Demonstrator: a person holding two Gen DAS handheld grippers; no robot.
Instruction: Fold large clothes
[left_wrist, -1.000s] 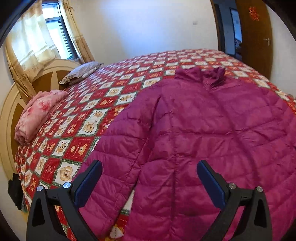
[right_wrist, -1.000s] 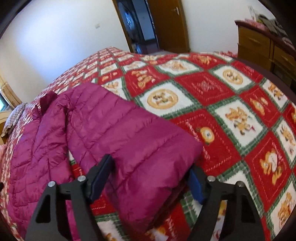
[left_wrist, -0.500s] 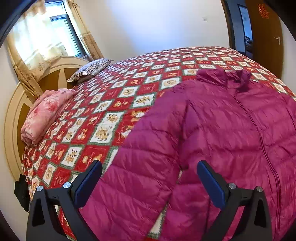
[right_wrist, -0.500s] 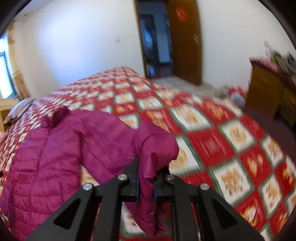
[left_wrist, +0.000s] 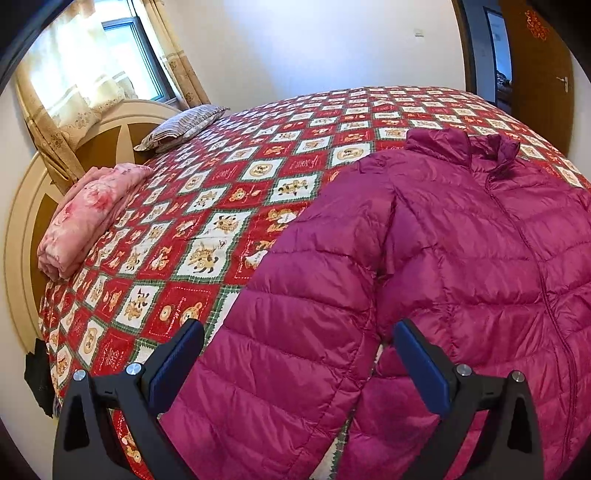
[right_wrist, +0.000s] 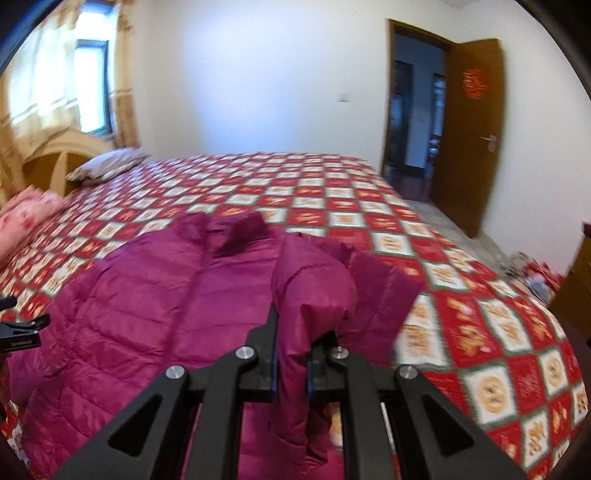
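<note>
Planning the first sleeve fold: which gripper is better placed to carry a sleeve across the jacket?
Right. The right gripper is shut on a sleeve; the left gripper is open, holding nothing.

Matte black, triangular-cutout fingers (left_wrist: 177, 365) with dark blue pads (left_wrist: 421, 363) and round silver screws (right_wrist: 246, 352) at the pivots.

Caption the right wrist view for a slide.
Right gripper shut on magenta jacket's sleeve, lifted above the quilted bed.
</note>
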